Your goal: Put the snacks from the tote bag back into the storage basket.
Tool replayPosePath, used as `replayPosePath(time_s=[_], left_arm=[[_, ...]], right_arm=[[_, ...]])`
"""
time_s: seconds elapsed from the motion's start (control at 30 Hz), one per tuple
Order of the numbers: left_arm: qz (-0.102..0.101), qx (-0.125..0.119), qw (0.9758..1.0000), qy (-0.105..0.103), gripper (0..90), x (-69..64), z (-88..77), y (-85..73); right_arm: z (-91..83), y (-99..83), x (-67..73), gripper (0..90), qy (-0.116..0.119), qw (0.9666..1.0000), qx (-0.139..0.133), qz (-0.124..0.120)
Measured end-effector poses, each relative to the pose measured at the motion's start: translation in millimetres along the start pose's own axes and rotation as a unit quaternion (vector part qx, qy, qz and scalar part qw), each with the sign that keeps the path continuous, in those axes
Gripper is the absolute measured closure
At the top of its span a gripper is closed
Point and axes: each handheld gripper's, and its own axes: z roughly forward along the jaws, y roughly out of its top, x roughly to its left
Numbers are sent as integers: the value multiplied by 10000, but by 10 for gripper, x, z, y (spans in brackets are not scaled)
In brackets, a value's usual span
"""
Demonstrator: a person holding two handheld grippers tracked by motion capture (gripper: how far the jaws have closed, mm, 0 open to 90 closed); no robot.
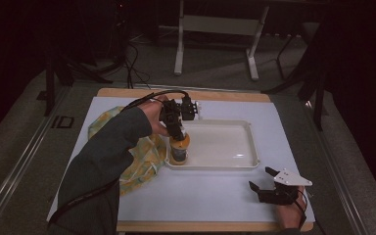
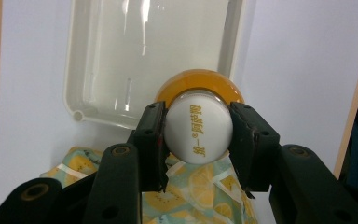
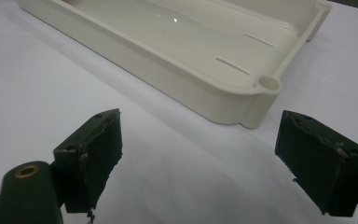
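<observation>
Between the left gripper fingers, white-capped bottle, clamped, upright.

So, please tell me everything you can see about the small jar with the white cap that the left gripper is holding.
The small jar with a white cap and orange shoulder looks like plastic or glass; its lower body is dark in the high view. The cap bears gold printed characters. The jar stands upright at the near left corner of the cream plastic tray; whether it rests on the tray floor is unclear. The left gripper comes from above, its two black pads pressed on opposite sides of the cap. Nothing else touches it.
</observation>
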Motion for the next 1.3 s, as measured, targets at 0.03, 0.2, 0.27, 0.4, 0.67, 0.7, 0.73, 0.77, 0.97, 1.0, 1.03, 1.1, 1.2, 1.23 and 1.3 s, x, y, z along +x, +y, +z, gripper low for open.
replayPosePath(time_s=[0.03,0.2,0.27,0.4,0.67,0.7,0.73,0.77,0.97,1.0,1.03,1.1,1.2,1.23,1.3], left_arm=[[3,10,10000,1,590,2,11,-1],[-29,72,10000,-30,590,16,74,-19],[-51,85,9999,-36,589,17,98,-25],[-20,191,9998,-45,589,13,148,-21],[-30,229,9997,-68,589,19,250,-8],[-46,221,9997,-67,589,23,253,-7],[-43,193,9998,-58,588,22,256,-5],[-52,172,9998,-54,588,20,259,-4],[-170,-42,9998,-94,565,6,286,-28],[-170,-42,9998,-94,554,6,286,-28],[-200,-88,9997,-144,537,8,313,-50],[-239,-144,9995,-151,505,1,334,-63],[-266,-202,9993,-150,486,-1,342,-76],[-291,-225,9992,-145,484,-2,344,-88],[-303,-252,9991,-131,485,-8,345,-100]], right_arm=[[0,0,-1,144,1,10000,-2,-1],[1,0,0,144,-1,10000,4,-4],[0,0,0,144,0,10000,2,-1],[1,0,1,144,-2,10000,4,-5],[0,0,0,144,-3,10000,-1,0],[0,0,1,144,-5,10000,0,-3],[1,0,1,144,-5,10000,-3,-7],[1,0,1,144,-6,10000,0,-3],[1,0,3,144,-13,10000,8,-14],[1,0,3,144,-13,10000,8,-14],[2,0,5,144,-16,10000,4,-15],[3,0,4,144,-15,10000,3,-11],[3,0,4,144,-18,10000,5,-14],[3,0,5,144,-20,10000,4,-18],[3,0,5,144,-21,10000,6,-14]])
